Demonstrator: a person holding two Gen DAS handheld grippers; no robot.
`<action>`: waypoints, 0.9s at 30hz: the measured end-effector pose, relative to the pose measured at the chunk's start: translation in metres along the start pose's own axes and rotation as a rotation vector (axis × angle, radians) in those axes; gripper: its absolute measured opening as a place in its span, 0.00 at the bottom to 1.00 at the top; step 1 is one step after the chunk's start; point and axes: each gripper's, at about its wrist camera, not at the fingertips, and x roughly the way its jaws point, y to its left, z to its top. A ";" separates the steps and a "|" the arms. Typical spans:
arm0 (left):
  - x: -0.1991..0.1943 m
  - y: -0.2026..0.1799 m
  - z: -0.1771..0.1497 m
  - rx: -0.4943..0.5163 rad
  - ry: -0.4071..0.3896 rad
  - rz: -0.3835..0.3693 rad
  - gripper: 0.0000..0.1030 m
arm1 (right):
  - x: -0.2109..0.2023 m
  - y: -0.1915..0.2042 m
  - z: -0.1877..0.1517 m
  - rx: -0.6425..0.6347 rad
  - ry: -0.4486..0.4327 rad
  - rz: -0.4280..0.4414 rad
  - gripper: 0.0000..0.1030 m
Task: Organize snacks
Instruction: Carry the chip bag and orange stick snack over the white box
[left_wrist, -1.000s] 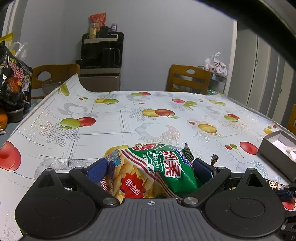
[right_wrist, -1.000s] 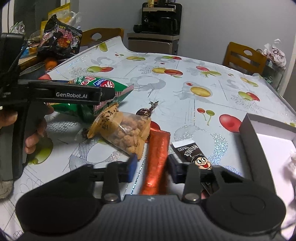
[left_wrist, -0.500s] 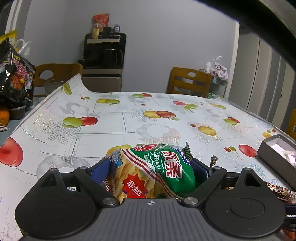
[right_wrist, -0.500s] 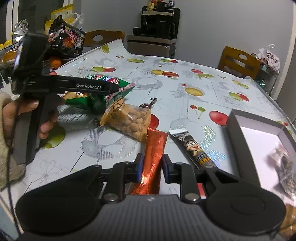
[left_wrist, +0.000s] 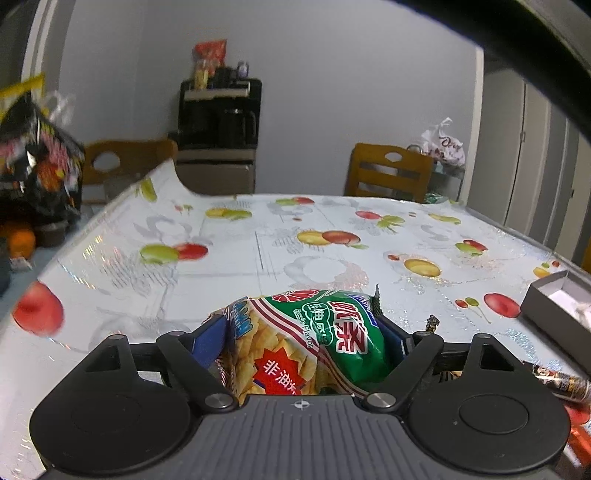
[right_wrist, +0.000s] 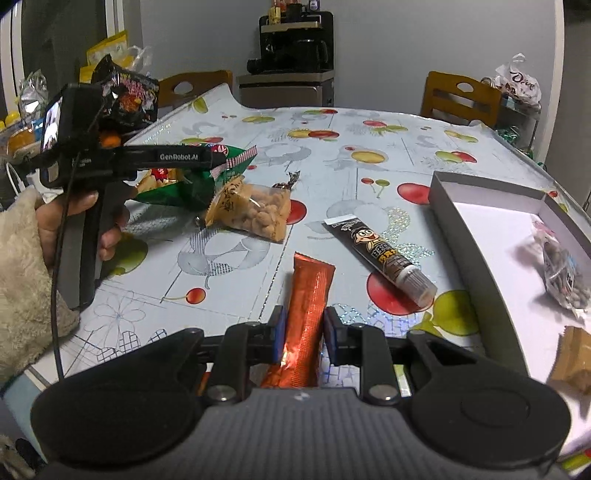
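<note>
A green chip bag (left_wrist: 325, 343) fills the space between my left gripper's (left_wrist: 299, 332) blue pads. The jaws are closing and the pads press on the bag's sides. In the right wrist view the same bag (right_wrist: 173, 188) hangs under that gripper, held by a person's hand (right_wrist: 74, 214). My right gripper (right_wrist: 303, 328) is shut on an orange-red stick pack (right_wrist: 310, 295), which juts forward over the table. An open grey box (right_wrist: 454, 229) lies to its right with a clear packet of dark bits (right_wrist: 561, 273) and a tan wrapper (right_wrist: 576, 354) inside.
On the fruit-print tablecloth lie a peanut bag (right_wrist: 255, 214), a brown cartoon tube (right_wrist: 380, 251) and a small wrapped candy (right_wrist: 290, 181). A black snack bag (right_wrist: 133, 96) stands at the far left edge. Two wooden chairs stand behind the table.
The left jaws have narrowed onto the chip bag. The right gripper closed on the stick pack and drew back with it, bringing more of the grey box into view.
</note>
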 end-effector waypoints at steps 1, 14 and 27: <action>-0.004 -0.001 0.001 0.004 -0.011 0.006 0.81 | -0.002 -0.001 -0.001 -0.001 -0.008 0.001 0.21; -0.071 -0.006 0.029 -0.049 -0.090 -0.024 0.81 | -0.031 -0.016 0.002 -0.001 -0.112 0.046 0.21; -0.079 -0.085 0.047 0.044 -0.135 -0.180 0.81 | -0.071 -0.059 0.006 0.046 -0.220 0.010 0.21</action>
